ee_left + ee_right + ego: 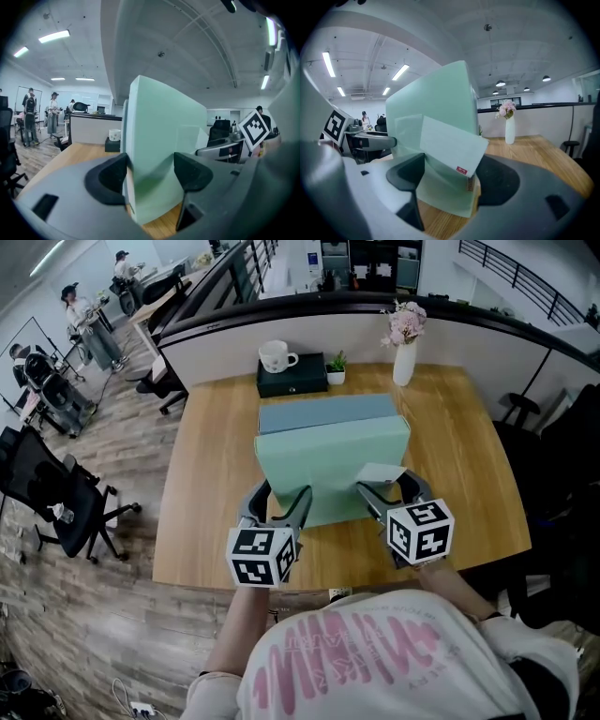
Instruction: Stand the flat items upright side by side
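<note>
The mint-green box is clamped at its near edge by the left gripper and the right gripper. A blue-grey box is seen just beyond them.

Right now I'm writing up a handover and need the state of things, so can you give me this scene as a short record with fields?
held item: green flat box, up on its edge
left claw: closed on the box's lower left corner
right claw: closed on its lower right part, by a white label
behind it: blue-grey flat box, standing
surface: wooden table
back edge: mug on black case, small plant, vase of flowers
</note>
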`<action>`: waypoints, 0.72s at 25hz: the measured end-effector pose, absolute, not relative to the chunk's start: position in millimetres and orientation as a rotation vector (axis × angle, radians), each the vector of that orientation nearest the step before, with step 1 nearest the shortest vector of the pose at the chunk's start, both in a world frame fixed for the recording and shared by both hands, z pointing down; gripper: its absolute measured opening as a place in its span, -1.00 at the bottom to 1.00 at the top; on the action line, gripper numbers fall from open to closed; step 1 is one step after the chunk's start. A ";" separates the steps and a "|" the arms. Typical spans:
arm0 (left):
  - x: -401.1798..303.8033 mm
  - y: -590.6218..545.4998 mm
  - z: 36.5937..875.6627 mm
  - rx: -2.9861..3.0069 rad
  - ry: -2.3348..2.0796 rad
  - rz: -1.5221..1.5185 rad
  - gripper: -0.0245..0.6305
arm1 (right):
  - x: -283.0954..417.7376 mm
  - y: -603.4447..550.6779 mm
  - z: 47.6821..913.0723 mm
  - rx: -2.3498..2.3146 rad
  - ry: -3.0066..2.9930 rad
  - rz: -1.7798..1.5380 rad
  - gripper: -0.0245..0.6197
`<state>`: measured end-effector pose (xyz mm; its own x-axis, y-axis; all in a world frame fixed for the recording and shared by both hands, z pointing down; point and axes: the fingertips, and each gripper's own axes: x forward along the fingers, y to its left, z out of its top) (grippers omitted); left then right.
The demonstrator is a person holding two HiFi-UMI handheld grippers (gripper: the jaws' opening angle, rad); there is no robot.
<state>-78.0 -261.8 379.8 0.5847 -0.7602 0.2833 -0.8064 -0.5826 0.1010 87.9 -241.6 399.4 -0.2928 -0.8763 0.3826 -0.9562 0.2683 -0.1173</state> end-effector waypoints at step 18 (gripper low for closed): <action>-70.8 -279.9 396.7 2.597 -1.286 0.439 0.02 | 95.2 -253.3 412.6 1.729 -2.270 0.477 0.14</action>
